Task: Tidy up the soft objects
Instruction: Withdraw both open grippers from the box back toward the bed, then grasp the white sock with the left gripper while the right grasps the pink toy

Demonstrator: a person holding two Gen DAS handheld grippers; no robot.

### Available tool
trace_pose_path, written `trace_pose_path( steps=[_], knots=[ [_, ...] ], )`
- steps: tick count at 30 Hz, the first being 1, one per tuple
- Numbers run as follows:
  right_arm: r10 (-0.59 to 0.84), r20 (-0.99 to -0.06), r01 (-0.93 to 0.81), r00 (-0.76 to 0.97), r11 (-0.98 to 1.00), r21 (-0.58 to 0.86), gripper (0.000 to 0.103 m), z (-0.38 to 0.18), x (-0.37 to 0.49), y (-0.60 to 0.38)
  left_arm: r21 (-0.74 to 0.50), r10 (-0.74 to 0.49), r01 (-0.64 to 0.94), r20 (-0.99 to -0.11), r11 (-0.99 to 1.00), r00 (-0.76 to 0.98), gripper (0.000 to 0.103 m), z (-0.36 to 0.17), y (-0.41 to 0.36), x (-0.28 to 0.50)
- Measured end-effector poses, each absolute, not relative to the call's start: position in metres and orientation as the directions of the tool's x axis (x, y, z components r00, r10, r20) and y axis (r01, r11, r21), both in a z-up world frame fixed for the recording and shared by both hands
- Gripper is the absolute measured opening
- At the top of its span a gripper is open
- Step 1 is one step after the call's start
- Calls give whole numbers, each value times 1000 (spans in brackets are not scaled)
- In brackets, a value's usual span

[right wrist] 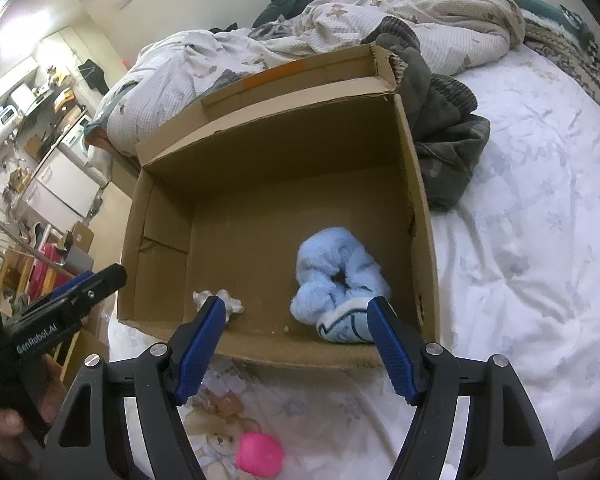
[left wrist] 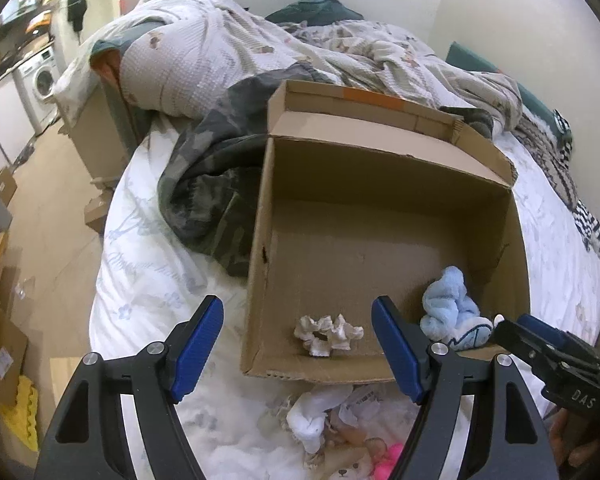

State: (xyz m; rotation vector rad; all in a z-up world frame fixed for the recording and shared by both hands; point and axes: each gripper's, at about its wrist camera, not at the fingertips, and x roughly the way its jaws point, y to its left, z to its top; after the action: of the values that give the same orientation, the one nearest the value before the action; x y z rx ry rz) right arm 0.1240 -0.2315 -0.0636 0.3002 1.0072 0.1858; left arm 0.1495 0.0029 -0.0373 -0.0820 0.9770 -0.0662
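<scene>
An open cardboard box (left wrist: pixel 380 168) (right wrist: pixel 260 136) stands on the bed. Inside it lie a fluffy light-blue sock (left wrist: pixel 452 312) (right wrist: pixel 340 280) and a small crumpled white cloth (left wrist: pixel 328 334) (right wrist: pixel 220 300), both near the front wall. My left gripper (left wrist: pixel 298 348) is open and empty over the box's front left corner. My right gripper (right wrist: pixel 296 344) is open and empty above the front wall, just in front of the blue sock. On the bed in front of the box lie a white sock (left wrist: pixel 312 416), a bear plush (left wrist: pixel 348 468) (right wrist: pixel 220 444) and a pink ball (left wrist: pixel 388 460) (right wrist: pixel 258 456).
A camouflage garment (left wrist: pixel 208 188) (right wrist: pixel 444 152) lies against the box's far side. A rumpled quilt (left wrist: pixel 220 52) (right wrist: pixel 380 20) covers the head of the bed. The white sheet (right wrist: pixel 520 240) stretches to the right. Boxes and a washing machine (left wrist: pixel 40 76) stand on the floor at left.
</scene>
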Motion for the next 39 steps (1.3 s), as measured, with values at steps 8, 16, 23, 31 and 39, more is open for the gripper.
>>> trace_pose_path(
  steps=[8,16,23,31,39],
  knots=[
    [302,-790,-32,533,941,338,77,-56,109,-236,-90,-64,-19,-823,996,564,74,-29,17,144],
    [325,-787,-32,525,931,363,77,-53,100,-239,-94,-41,-72,-842,993,538,74,-33,32,133],
    [360,-793,-48,491,921,387,77,-58,93,-237,-85,1,-144,-856,986,517,74,-38,45,119],
    [449,-810,-92,376,889,450,77,-80,92,-211,-86,8,-177,-882,980,472,74,-52,55,111],
    [372,-928,-201,33,912,359,77,-145,91,-150,-95,-27,-169,-930,981,368,74,-71,67,111]
  ],
)
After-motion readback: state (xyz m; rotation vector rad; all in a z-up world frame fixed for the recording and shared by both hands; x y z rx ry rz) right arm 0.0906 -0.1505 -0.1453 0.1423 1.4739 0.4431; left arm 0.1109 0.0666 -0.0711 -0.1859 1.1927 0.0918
